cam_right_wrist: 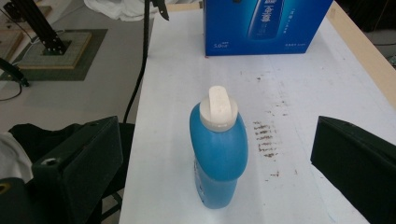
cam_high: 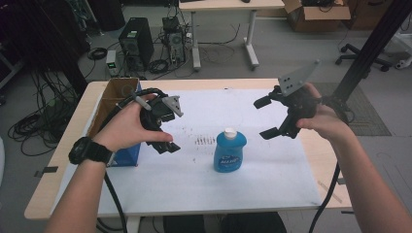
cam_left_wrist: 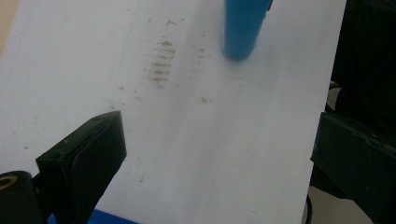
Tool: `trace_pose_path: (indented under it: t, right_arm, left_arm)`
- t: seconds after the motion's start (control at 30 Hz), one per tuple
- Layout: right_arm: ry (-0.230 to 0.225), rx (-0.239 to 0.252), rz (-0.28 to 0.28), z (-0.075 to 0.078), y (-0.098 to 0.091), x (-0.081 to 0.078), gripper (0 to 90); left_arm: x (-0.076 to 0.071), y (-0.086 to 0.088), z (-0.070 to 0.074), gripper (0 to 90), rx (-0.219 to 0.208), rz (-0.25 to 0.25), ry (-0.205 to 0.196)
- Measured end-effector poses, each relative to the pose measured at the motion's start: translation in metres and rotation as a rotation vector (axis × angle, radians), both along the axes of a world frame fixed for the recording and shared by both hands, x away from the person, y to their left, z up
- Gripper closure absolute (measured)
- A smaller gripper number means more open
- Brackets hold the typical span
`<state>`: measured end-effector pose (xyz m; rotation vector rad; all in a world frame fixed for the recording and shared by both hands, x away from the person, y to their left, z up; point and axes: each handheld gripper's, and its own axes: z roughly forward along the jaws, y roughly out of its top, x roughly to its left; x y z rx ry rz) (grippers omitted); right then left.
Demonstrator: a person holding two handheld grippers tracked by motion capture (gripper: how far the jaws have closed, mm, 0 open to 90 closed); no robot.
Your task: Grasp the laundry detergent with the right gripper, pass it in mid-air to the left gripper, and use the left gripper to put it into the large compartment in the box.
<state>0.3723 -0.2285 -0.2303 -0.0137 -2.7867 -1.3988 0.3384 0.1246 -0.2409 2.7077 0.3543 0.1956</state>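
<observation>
A blue bottle (cam_high: pixel 229 151) with a white cap stands upright near the middle of the white mat (cam_high: pixel 194 179). My left gripper (cam_high: pixel 167 132) hovers open to the left of it, over the mat beside the box, with nothing between its jaws. My right gripper (cam_high: pixel 265 117) is held open above and to the right of the bottle, also with nothing in it. In the right gripper view the bottle (cam_right_wrist: pixel 218 149) stands between and beyond the wide-open jaws of the right gripper (cam_right_wrist: pixel 217 140). The left gripper view has the bottle's base (cam_left_wrist: pixel 242 28) far ahead of the open left gripper (cam_left_wrist: pixel 217 158).
An open cardboard box with blue printed sides (cam_high: pixel 115 104) sits at the table's left edge, seen too as the blue box (cam_right_wrist: pixel 264 25). Dark scuff marks (cam_high: pixel 204 141) stain the mat left of the bottle. A black pole (cam_high: pixel 369 53) rises at the right; computers and cables lie on the floor behind.
</observation>
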Motion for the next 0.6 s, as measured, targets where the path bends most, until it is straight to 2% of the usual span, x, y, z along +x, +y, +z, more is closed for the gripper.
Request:
trace_pose_path:
  t: [0.03,0.33,0.37,0.4,0.43,0.47,0.5,0.6]
  right_arm:
    - [0.003,0.010,-0.003,-0.007,-0.001,0.002,2.3]
    - [0.032,0.052,-0.016,-0.042,-0.001,0.010,2.3]
    - [0.032,0.052,-0.016,-0.042,-0.001,0.010,2.3]
    - [0.042,0.066,-0.018,-0.049,-0.001,0.011,2.4]
    - [0.042,0.066,-0.018,-0.049,-0.001,0.011,2.4]
    - [0.051,0.074,-0.022,-0.056,-0.001,0.013,2.4]
    - [0.051,0.074,-0.022,-0.056,-0.001,0.013,2.4]
    - [0.052,0.073,-0.032,-0.069,0.003,0.014,2.3]
  left_arm:
    - [0.000,-0.001,-0.001,3.5,0.000,-0.001,0.001]
    - [0.001,-0.003,-0.005,3.5,0.000,-0.001,0.009]
    - [0.001,-0.003,-0.005,3.5,0.001,-0.001,0.010]
    - [0.001,-0.003,-0.005,3.5,-0.002,-0.001,0.010]
    - [0.001,-0.003,-0.005,3.5,-0.002,-0.001,0.010]
    - [0.002,-0.002,-0.006,3.4,-0.003,0.001,0.011]
    - [0.002,-0.002,-0.006,3.4,-0.003,0.001,0.011]
    - [0.002,-0.001,-0.008,3.4,-0.003,0.002,0.014]
